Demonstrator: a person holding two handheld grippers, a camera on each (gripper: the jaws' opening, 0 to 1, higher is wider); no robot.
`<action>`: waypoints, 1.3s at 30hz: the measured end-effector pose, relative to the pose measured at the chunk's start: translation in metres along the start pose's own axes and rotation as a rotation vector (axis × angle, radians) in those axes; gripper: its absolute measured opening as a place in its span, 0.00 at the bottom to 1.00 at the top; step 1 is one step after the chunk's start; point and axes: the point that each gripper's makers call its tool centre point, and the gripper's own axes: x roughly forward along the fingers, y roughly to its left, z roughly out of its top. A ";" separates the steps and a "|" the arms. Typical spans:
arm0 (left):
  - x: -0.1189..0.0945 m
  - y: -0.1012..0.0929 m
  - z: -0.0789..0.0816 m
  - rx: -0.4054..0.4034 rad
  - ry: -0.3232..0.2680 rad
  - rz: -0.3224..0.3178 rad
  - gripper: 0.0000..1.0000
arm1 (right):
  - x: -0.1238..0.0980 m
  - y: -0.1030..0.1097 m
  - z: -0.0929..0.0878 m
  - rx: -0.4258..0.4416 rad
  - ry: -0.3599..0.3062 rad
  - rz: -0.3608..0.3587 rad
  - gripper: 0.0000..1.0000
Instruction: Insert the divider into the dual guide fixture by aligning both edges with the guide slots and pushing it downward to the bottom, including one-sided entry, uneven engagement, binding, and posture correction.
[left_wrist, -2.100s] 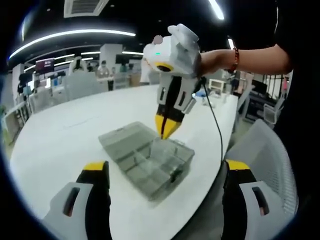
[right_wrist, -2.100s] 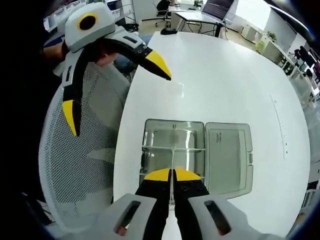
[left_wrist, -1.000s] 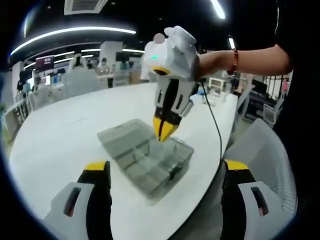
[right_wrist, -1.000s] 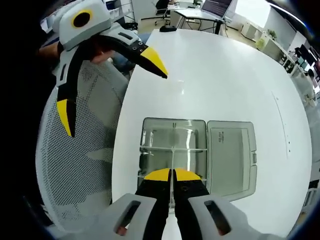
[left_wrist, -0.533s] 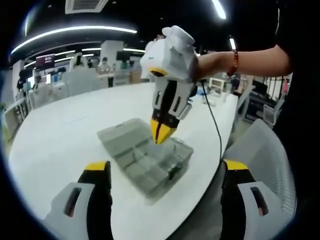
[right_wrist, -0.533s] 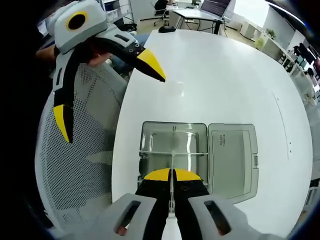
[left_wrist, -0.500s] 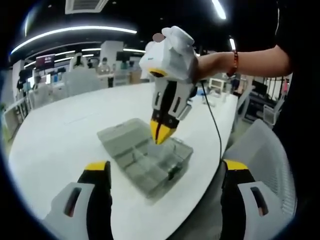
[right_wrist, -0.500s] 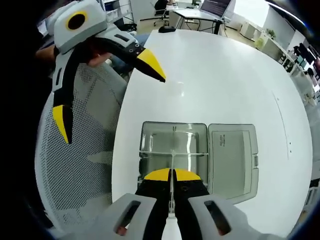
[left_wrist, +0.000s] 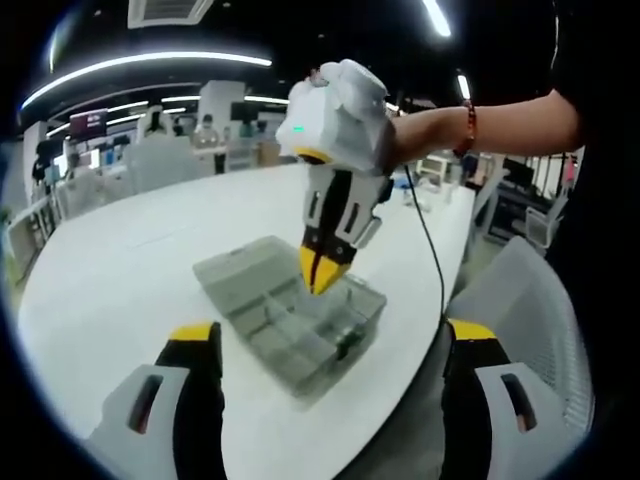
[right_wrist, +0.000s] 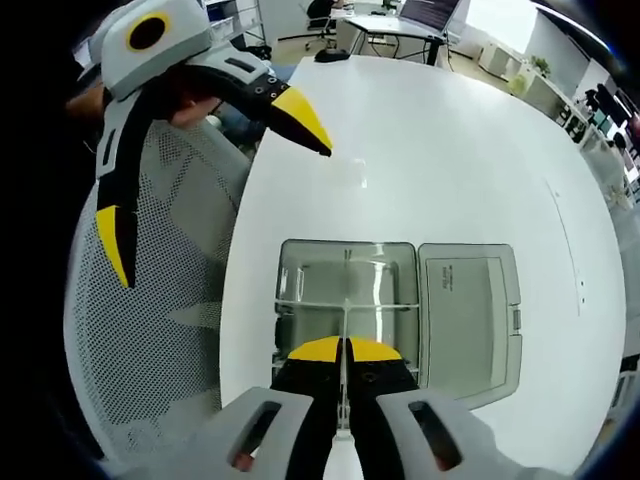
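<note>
A clear plastic organiser box (right_wrist: 300, 275) lies on the white table with its lid (right_wrist: 470, 320) folded open to the right. My right gripper (right_wrist: 343, 350) is shut on a thin clear divider (right_wrist: 345, 322), seen edge-on and running up to the box's cross wall. From the left gripper view, the right gripper (left_wrist: 320, 275) points straight down into the box (left_wrist: 270, 320), tips at the rim. My left gripper (left_wrist: 332, 333) is wide open in front of the box with nothing in it. It appears again as the left gripper (right_wrist: 207, 185) over the table edge and the chair.
A white mesh chair (right_wrist: 150, 330) stands at the table's near edge, the same chair (left_wrist: 535, 310) showing at right. A small clear piece (right_wrist: 352, 177) lies on the table beyond the box. A person's forearm (left_wrist: 490, 115) and a cable (left_wrist: 432, 250) trail from the right gripper.
The right gripper has sunk a little toward the box with the divider still held. The left gripper stays open and has barely shifted.
</note>
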 end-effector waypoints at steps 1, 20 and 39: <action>0.000 0.000 0.000 0.000 0.000 0.001 0.90 | 0.002 -0.001 -0.001 0.003 0.001 0.001 0.00; 0.001 0.000 -0.003 -0.004 0.014 0.000 0.89 | 0.018 0.000 -0.007 0.027 0.022 -0.001 0.00; 0.003 -0.001 -0.003 -0.013 0.018 0.000 0.88 | 0.028 0.000 -0.011 0.029 0.030 -0.004 0.00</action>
